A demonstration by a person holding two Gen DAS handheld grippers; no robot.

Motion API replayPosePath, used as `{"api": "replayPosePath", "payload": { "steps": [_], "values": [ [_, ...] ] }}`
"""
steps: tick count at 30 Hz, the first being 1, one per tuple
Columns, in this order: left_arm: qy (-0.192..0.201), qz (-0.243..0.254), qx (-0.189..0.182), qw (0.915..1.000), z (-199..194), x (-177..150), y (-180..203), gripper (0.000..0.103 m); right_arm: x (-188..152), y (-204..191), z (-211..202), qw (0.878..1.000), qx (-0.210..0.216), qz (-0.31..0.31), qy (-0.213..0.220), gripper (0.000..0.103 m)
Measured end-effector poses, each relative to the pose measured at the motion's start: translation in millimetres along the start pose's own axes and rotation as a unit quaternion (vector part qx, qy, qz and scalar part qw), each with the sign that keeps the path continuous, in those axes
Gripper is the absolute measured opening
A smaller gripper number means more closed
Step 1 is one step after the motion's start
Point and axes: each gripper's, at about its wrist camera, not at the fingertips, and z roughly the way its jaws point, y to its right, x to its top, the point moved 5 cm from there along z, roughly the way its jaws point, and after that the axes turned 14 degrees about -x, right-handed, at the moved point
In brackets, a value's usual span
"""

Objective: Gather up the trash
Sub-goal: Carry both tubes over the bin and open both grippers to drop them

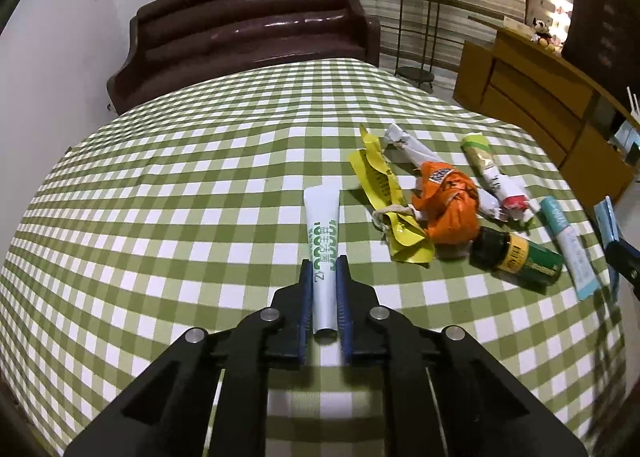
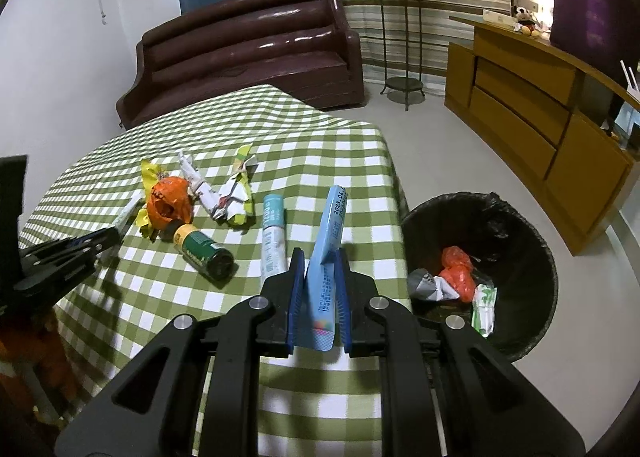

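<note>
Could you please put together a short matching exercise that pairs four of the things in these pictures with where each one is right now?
Things:
1. white tube
2. blue packet
3. green bottle
4. orange bag

Places:
A. lying on its side on the checked tablecloth
B. inside the black bin
C. clamped in the left gripper
D. clamped in the right gripper

Pairs: 1-C, 2-D, 3-A, 4-B
</note>
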Motion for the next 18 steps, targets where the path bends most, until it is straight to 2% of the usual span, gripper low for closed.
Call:
{"api": "replayPosePath", "payload": {
  "steps": [4,10,18],
  "values": [
    [0.013,0.012,-0.017,0.9997,-16.1,-2.3,10.1,0.012,4.9,11.8,-0.8,1.000,-0.010,0.010,0.007,0.015],
    [0.047,0.039,-0.064,0.9961,-35.6,12.2,51.3,0.012,14.4,42.8,-2.4,0.999,-0.034,0.030,0.018,0.015],
    [0.052,0.077,-0.138,0.9860,-17.4,34.3,130.0,0.012,25.0,86.7,-1.2,0.996,-0.072,0.050,0.031,0.015]
  ]
}}
